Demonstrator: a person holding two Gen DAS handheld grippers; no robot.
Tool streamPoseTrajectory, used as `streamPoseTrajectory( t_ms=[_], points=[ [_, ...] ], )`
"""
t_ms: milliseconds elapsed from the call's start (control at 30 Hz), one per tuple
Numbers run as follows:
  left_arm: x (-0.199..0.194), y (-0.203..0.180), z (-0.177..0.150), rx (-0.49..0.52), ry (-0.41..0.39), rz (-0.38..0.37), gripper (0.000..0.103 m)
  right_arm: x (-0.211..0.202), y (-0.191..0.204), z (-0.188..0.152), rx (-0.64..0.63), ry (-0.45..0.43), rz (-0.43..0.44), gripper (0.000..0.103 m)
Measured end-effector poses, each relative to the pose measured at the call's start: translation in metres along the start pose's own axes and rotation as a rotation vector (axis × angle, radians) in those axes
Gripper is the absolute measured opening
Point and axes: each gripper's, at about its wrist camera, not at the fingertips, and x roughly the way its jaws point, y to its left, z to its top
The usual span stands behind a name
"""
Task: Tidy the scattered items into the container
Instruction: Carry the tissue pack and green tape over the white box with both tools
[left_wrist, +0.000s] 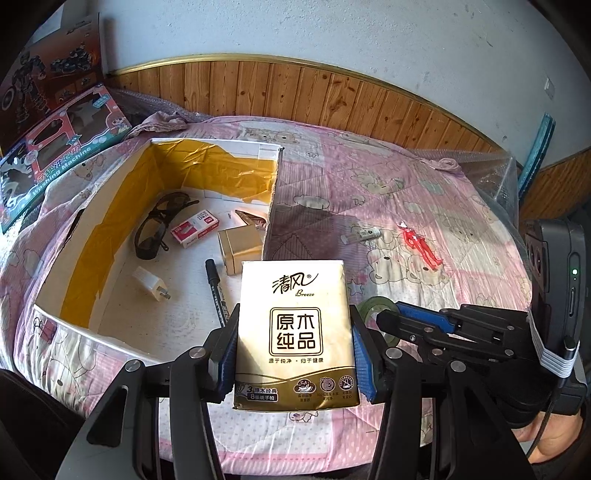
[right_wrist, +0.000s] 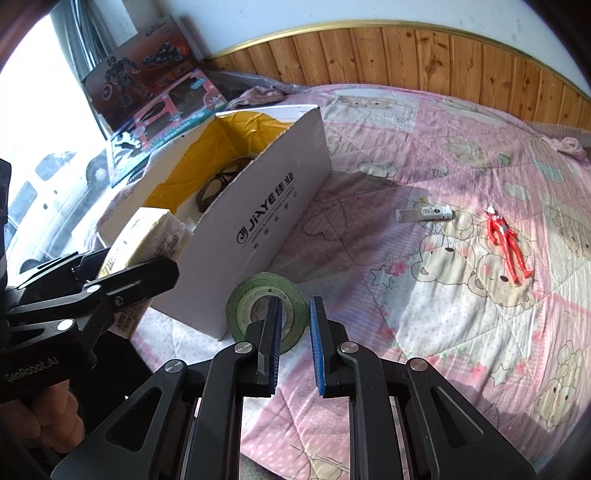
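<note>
Your left gripper pinches the tissue pack upright, long axis vertical, by the cardboard box. Your right gripper, jaws slightly spread, straddles the green tape roll.

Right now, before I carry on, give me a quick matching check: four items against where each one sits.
Items:
1. tissue pack
2. sunglasses
3. green tape roll
4. red figure

Places:
A. lying on the quilt, far from the box
B. inside the box
C. clamped in the left gripper
D. on the quilt, just ahead of the right gripper

Pairs: 1-C, 2-B, 3-D, 4-A
</note>
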Motion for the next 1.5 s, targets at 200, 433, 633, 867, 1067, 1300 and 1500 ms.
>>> streamPoseTrajectory(
  t_ms=[200,433,633,867,1067,1300,1500],
  points=[
    [-0.007,0.008,0.003,-0.007,-0.016,-0.002,0.052,-0.012,0.014,0.005,0.011,-0.03,0.025,0.015],
    [-0.014,0.022,0.005,-0.021,-0.029,0.005,0.052,-0.018,0.031,0.008,0.01,-0.045,0.05,0.015],
    [-0.016,0.043,0.005,-0.054,-0.028,0.02,0.052,-0.023,0.045,0.016,0.001,-0.06,0.07,0.015],
    [-0.018,0.06,0.01,-0.079,-0.035,0.026,0.052,-0.023,0.064,0.029,-0.023,-0.064,0.09,0.015],
    [-0.018,0.073,0.016,-0.099,-0.041,0.032,0.052,-0.02,0.076,0.042,-0.047,-0.065,0.095,0.015],
    [-0.016,0.088,0.023,-0.12,-0.043,0.04,0.052,-0.015,0.085,0.055,-0.07,-0.062,0.095,0.015],
    [-0.014,0.1,0.027,-0.135,-0.041,0.046,0.052,-0.012,0.094,0.067,-0.095,-0.058,0.096,0.015]
  ],
)
